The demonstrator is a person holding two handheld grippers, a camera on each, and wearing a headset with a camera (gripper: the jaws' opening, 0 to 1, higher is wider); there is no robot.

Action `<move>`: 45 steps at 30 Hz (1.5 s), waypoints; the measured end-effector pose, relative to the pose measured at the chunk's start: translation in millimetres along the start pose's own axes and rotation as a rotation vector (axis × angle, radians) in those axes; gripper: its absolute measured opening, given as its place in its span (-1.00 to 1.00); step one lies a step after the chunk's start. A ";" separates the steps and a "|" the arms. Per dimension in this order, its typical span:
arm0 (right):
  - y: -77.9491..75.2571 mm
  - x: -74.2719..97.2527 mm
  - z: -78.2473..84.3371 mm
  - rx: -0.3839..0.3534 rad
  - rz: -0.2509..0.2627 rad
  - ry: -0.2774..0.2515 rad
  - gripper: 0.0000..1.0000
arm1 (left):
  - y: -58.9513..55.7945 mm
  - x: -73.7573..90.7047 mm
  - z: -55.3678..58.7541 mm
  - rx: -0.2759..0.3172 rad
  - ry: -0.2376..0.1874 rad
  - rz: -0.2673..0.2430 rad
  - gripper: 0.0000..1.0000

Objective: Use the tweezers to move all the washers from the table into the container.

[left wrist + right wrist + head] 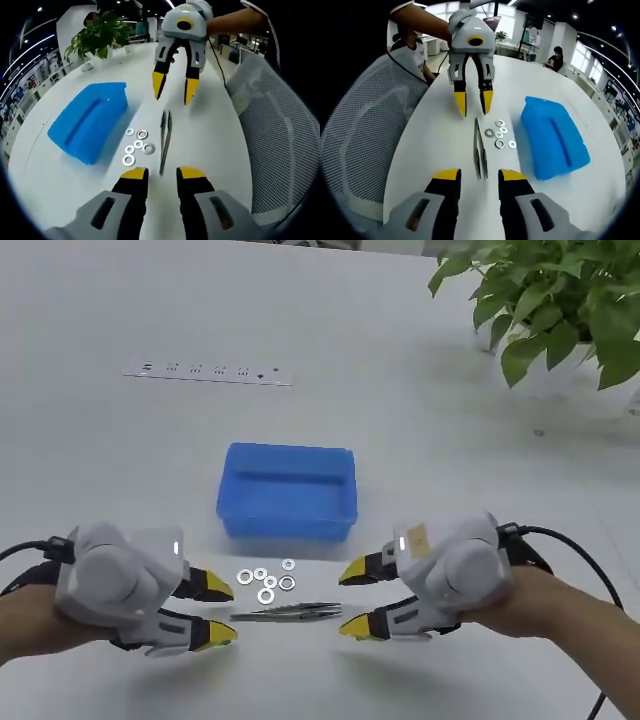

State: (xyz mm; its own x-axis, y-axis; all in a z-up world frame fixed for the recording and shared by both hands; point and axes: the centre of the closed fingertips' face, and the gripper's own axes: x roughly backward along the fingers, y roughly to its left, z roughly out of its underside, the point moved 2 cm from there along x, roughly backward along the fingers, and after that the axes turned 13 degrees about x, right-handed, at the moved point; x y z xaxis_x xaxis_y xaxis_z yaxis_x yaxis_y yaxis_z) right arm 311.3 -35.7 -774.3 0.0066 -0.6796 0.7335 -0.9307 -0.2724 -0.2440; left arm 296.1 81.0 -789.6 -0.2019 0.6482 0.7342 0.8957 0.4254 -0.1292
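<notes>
A blue container (288,490) stands on the white table, its near wall just beyond several small metal washers (266,580). Metal tweezers (285,612) lie flat in front of the washers, between the two grippers. My left gripper (218,610) hovers left of the tweezers' end, open and holding nothing. My right gripper (352,598) faces it from the right, also open. In the left gripper view the tweezers (165,135) run straight ahead of my jaws (162,175), with the washers (137,146) and container (90,120) to the left. In the right gripper view the tweezers (479,147) lie ahead, washers (499,135) to the right.
A white power strip (208,371) lies at the far left of the table. A potted green plant (560,300) stands at the far right corner. A mesh chair (280,135) sits off the table's near edge. A black cable (580,550) trails from the right gripper.
</notes>
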 end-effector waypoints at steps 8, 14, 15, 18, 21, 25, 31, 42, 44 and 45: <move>2.0 -16.4 -5.5 0.009 -0.055 0.004 -0.50 | 1.0 -5.2 3.6 -0.005 0.040 0.022 -0.56; 0.7 -27.0 -6.1 0.010 -0.076 0.014 -0.56 | 1.9 -7.4 2.9 0.002 0.045 0.033 -0.63; 0.3 -28.4 -5.8 0.011 -0.077 0.017 -0.56 | 2.1 -8.2 1.5 -0.006 0.039 0.035 -0.65; 0.2 -31.9 -4.2 0.006 -0.086 0.027 -0.60 | 3.3 -8.4 1.2 0.006 0.040 0.035 -0.70; -1.1 -35.2 -2.3 0.013 -0.083 0.040 -0.62 | 4.6 -8.7 0.7 0.006 0.041 0.039 -0.73; -1.6 -37.7 -1.5 0.000 -0.087 0.042 -0.66 | 5.0 -9.1 0.7 0.002 0.044 0.044 -0.79; -2.6 -39.1 -1.9 -0.002 -0.085 0.045 -0.72 | 4.7 -10.2 0.7 -0.031 0.047 0.053 -0.88; -2.7 -38.9 -2.0 -0.003 -0.080 0.050 -0.73 | 4.6 -5.6 -4.5 -0.054 0.044 0.045 -0.89; -2.3 -38.9 -2.4 0.001 -0.079 0.053 -0.73 | 3.9 -3.1 -6.9 -0.055 0.040 0.045 -0.89; -2.6 -39.1 -2.3 0.002 -0.079 0.054 -0.73 | 3.8 -2.0 -8.0 -0.055 0.038 0.044 -0.89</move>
State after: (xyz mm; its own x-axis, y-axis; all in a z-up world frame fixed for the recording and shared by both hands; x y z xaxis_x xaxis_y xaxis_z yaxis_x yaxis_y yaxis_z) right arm 312.7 -6.9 -800.9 0.0599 -0.6184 0.7836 -0.9275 -0.3247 -0.1853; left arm 303.0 76.3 -786.2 -0.1477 0.6406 0.7536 0.9239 0.3612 -0.1259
